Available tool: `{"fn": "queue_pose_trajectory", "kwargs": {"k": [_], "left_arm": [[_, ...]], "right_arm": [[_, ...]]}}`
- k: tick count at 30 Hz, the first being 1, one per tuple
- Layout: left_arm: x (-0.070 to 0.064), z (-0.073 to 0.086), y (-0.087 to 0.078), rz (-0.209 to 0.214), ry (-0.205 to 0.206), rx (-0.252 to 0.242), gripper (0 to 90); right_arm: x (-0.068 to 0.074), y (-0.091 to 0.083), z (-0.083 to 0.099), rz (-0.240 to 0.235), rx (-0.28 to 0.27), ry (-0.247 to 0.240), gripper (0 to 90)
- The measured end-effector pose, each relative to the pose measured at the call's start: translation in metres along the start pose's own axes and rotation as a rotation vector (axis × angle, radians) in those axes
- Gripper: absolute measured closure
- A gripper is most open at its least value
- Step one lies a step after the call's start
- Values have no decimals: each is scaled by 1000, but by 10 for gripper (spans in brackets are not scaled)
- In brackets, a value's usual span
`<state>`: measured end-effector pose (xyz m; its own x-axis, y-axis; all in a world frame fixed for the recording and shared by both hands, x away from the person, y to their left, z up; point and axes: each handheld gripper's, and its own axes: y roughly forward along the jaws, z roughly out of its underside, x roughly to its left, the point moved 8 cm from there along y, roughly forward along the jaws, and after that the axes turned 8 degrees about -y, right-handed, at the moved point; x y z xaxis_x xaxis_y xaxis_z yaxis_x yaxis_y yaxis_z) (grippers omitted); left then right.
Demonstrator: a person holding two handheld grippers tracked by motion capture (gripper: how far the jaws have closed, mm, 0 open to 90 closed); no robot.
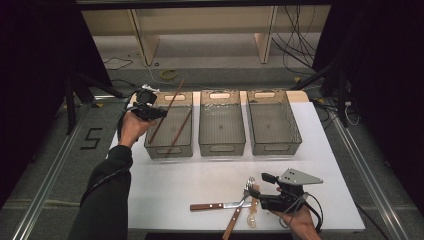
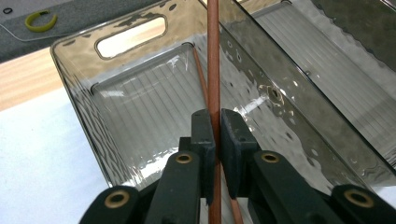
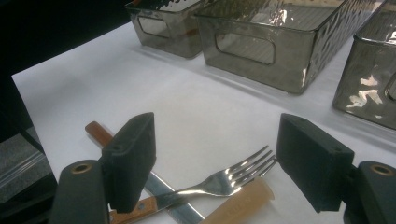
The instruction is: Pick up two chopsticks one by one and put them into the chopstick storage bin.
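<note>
My left gripper (image 1: 155,112) (image 2: 215,116) is shut on a thin brown chopstick (image 1: 170,102) (image 2: 213,60), held slanting over the left grey see-through bin (image 1: 170,150) (image 2: 74,74). A second chopstick (image 1: 182,127) (image 2: 201,79) lies inside that bin. Near the table's front edge my right gripper (image 1: 258,184) (image 3: 217,140) stands open just above a steel fork (image 1: 245,192) (image 3: 224,179). The fork lies across a wooden-handled knife (image 1: 220,205) (image 3: 98,133), and a beige plastic utensil (image 1: 253,212) (image 3: 238,203) lies beside them.
A middle bin (image 1: 221,147) (image 3: 261,60) and a right bin (image 1: 275,146) (image 3: 369,88) stand in a row with the left one on the white tabletop (image 1: 190,175). Cables and a yellow ring (image 1: 169,74) lie on the floor beyond the table.
</note>
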<state>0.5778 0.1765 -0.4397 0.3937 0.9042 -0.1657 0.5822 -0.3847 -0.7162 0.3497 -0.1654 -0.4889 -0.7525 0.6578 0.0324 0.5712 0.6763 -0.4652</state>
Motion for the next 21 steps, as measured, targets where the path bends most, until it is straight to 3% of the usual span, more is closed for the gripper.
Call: {"fn": "queue_pose_trajectory", "kwargs": {"k": [21], "left_arm": [[5, 16, 18, -2, -51, 25, 836]], "right_arm": [[0, 0, 0, 0, 0, -2, 295]]}}
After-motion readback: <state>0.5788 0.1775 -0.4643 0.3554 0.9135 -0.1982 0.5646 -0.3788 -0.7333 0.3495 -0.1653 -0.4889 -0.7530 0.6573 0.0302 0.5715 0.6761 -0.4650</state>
